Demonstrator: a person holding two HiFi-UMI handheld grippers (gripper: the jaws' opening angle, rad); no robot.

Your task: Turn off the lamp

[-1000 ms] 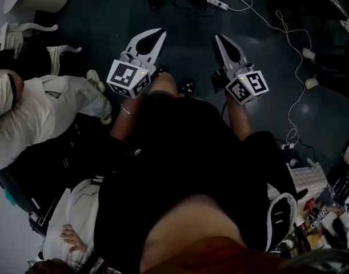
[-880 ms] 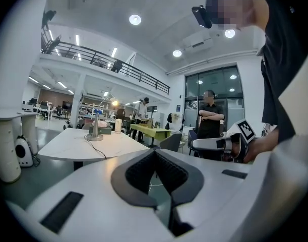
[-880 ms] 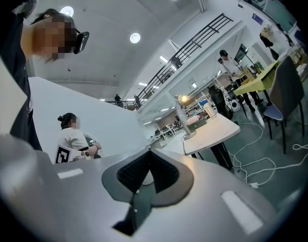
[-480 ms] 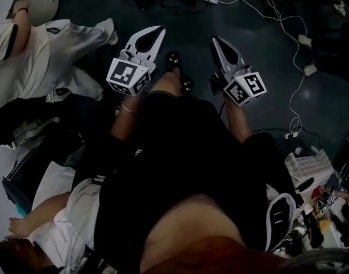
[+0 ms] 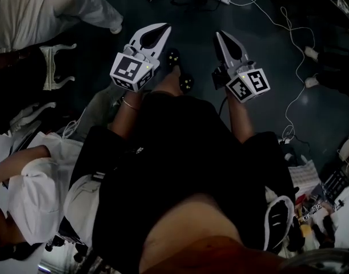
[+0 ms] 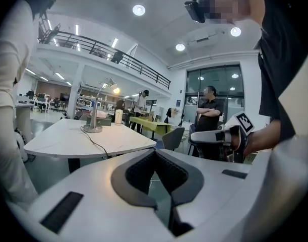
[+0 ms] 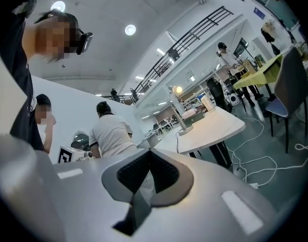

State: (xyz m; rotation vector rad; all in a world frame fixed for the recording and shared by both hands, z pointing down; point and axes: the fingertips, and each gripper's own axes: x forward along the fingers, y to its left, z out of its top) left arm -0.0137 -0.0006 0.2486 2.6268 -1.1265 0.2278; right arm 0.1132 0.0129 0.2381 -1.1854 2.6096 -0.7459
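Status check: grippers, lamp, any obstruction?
Left gripper, right gripper shut, empty. Lamp lit on table, out of reach. Person nearby, not blocking.

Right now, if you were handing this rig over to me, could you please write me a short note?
Left gripper: shut, empty.
Right gripper: shut, empty.
Both are held out over the floor.
Lamp: on the white table ahead, lit, far from both grippers.
Done: nothing yet.
Left: approach the table, find the switch (not visible from here), and turn the lamp off.
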